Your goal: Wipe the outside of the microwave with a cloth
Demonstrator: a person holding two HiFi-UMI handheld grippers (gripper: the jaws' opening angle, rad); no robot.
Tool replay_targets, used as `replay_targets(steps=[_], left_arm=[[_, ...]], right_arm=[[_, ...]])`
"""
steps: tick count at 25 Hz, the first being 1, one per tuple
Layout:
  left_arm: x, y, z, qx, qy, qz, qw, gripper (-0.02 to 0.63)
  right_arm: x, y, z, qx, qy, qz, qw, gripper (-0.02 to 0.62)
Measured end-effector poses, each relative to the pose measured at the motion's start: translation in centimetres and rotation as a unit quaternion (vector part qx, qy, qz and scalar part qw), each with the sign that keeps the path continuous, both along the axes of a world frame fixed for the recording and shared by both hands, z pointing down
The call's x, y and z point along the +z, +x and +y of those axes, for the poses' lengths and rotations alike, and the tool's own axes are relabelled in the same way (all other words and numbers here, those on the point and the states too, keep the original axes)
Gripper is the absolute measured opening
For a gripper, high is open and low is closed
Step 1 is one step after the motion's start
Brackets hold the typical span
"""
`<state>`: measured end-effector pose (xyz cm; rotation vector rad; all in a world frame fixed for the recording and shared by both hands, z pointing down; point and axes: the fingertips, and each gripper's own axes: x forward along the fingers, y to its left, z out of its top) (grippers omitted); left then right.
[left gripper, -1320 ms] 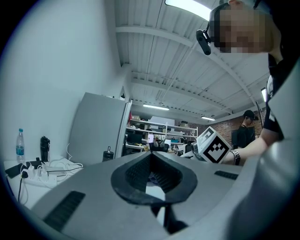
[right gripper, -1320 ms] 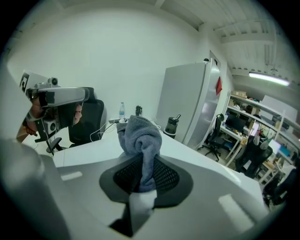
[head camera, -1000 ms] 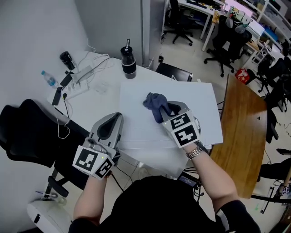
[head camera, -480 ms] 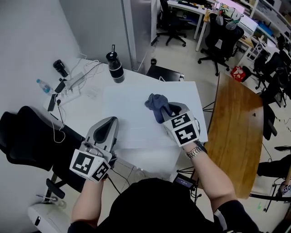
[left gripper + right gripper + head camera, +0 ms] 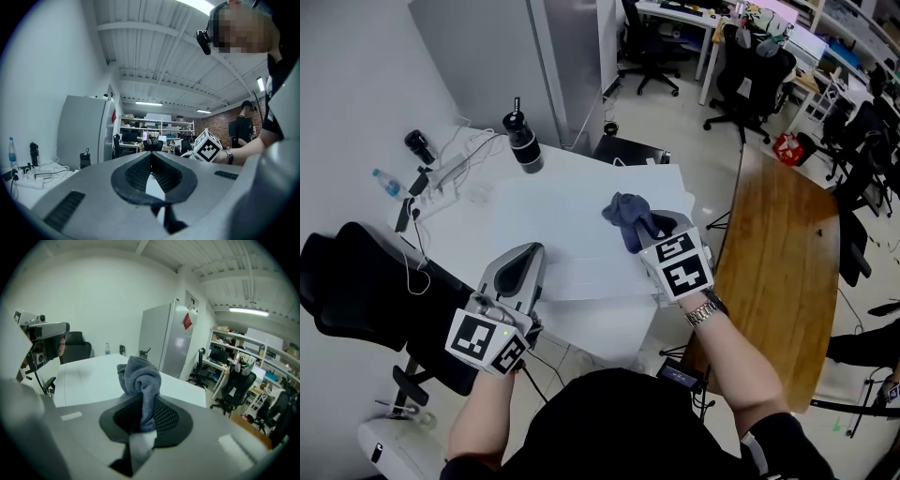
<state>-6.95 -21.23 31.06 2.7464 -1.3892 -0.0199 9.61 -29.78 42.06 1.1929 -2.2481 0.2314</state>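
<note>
A crumpled blue-grey cloth (image 5: 626, 212) sticks up out of my right gripper (image 5: 651, 226), which is shut on it above the right part of the white table (image 5: 572, 234). In the right gripper view the cloth (image 5: 139, 375) bulges up between the pads of the right gripper (image 5: 140, 405). My left gripper (image 5: 529, 253) is shut and holds nothing, at the table's near left edge. In the left gripper view the left gripper (image 5: 151, 158) points level across the table, jaws closed together. No microwave shows in any view.
A black bottle (image 5: 523, 142), a power strip with cables (image 5: 450, 173) and a small water bottle (image 5: 387, 180) lie at the table's far left. A black chair (image 5: 356, 281) stands left, a wooden table (image 5: 778, 262) right, a grey cabinet (image 5: 553, 56) behind.
Both grippers have drifted toward the table's near right side; the right one, still holding the cloth, went from over the middle to near the right edge. Both grips are unchanged.
</note>
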Motion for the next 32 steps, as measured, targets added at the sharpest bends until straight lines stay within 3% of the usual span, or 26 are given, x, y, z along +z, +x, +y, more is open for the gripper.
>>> replay_targets(steps=[17,32], left_arm=[[0.5,7.4,0.5,0.011,-0.010,-0.026,0.9996,0.005],[0.5,11.7,1.0,0.005,-0.016,-0.051,0.9986,0.005]], right_arm=[[0.2,10.6,-0.9,0.051,0.012,-0.031,0.998,0.057],[2.7,15.5,-1.8,0.076,0.002,-0.084,0.994,0.056]])
